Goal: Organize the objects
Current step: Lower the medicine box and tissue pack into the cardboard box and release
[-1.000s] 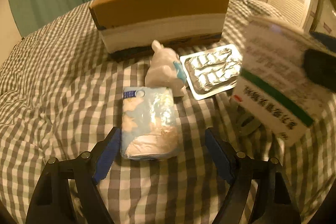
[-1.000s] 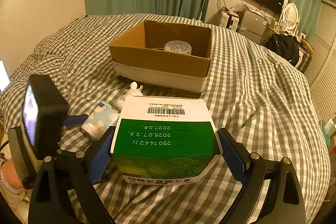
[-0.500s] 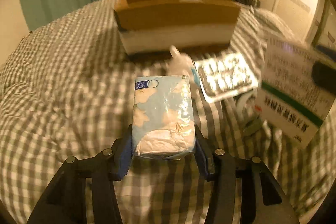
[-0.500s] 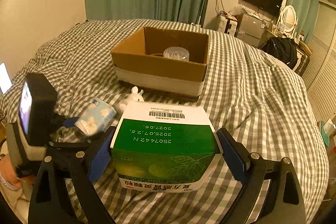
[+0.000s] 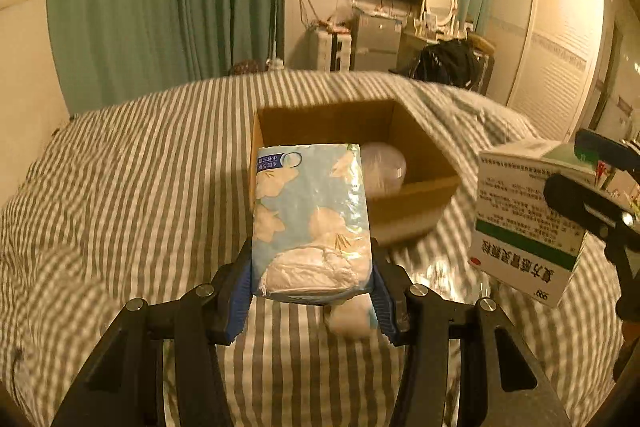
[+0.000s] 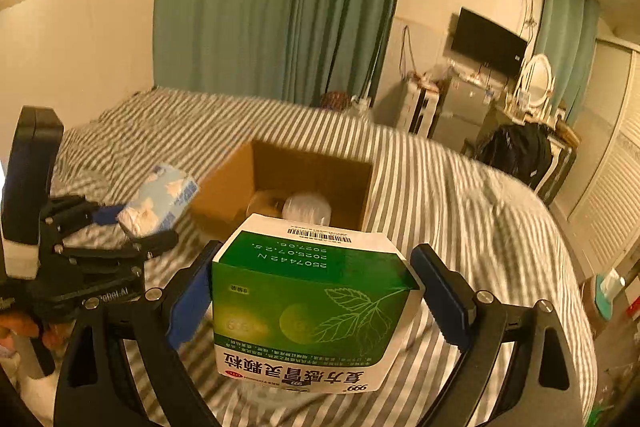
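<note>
Above the checked bed: left gripper [image 5: 312, 301] clamped on tissue pack [image 5: 310, 223], right gripper [image 6: 316, 301] clamped on medicine box [image 6: 312, 311]; carrying step, both short of cardboard box [image 5: 416, 203]; next, probably forward over the rim, then release.

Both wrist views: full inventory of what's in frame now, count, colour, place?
Tissue pack: 1, light blue with white flowers, held off the bed in the left hand-held gripper.
Medicine box: 1, green and white, in the right hand-held gripper.
Cardboard box: 1, brown, open, on the bed ahead.
Clear container: 1, translucent, inside the cardboard box.
White object: 1, blurred, on the bed under the pack.
Bed: 1, grey-white check cover.
Curtain: teal, back wall.
TV: 1, black, wall.
Backpack: 1, black, right.
Left hand-held gripper: shut on pack.
Right hand-held gripper: around box.
</note>
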Demonstrator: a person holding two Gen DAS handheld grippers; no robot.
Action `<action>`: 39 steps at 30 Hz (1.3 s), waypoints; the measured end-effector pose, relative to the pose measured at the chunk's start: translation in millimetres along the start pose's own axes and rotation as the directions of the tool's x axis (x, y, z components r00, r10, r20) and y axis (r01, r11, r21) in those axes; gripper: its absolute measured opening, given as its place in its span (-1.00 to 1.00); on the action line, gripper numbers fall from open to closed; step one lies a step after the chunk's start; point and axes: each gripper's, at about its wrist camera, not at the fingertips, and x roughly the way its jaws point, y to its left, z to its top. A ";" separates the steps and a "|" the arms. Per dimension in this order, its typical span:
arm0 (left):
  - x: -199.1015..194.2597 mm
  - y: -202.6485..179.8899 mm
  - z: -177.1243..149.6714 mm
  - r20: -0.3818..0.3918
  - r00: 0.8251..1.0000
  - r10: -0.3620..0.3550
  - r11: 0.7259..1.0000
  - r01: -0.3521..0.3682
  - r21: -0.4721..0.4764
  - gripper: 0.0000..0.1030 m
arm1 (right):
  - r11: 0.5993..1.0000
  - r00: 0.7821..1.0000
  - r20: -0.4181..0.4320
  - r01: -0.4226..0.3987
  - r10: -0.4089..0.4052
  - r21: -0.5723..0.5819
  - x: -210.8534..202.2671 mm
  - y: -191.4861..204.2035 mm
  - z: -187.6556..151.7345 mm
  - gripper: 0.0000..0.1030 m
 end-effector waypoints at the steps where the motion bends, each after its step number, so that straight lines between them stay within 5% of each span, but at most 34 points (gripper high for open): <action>1: 4.3 0.1 8.1 0.007 1.000 0.002 1.000 -0.002 0.003 0.01 | 1.000 1.000 0.010 0.000 0.000 0.005 3.7 -2.5 8.6 0.81; 13: 75.7 16.9 72.1 -0.005 1.000 0.003 1.000 -0.003 -0.002 0.01 | 0.999 0.997 0.071 0.001 -0.004 0.048 95.8 -20.6 90.8 0.81; 25: 147.3 31.4 79.2 -0.084 0.996 -0.031 0.998 0.027 -0.050 0.02 | 0.998 1.000 -0.024 0.015 -0.014 0.068 203.4 -23.9 98.5 0.81; 32: 148.0 26.3 72.3 -0.089 0.995 -0.050 0.998 0.046 -0.042 0.10 | 0.996 0.999 -0.050 0.007 -0.003 0.086 213.8 -28.1 92.6 0.83; 35: 139.5 23.1 69.7 -0.083 0.996 -0.035 0.999 0.032 -0.036 0.31 | 0.996 0.999 -0.040 0.025 -0.022 0.087 201.3 -27.8 91.5 0.89; 39: 122.6 24.6 70.9 -0.079 0.997 -0.025 0.999 0.021 -0.050 0.34 | 0.997 0.999 -0.008 0.050 -0.050 0.066 168.3 -26.9 95.7 0.90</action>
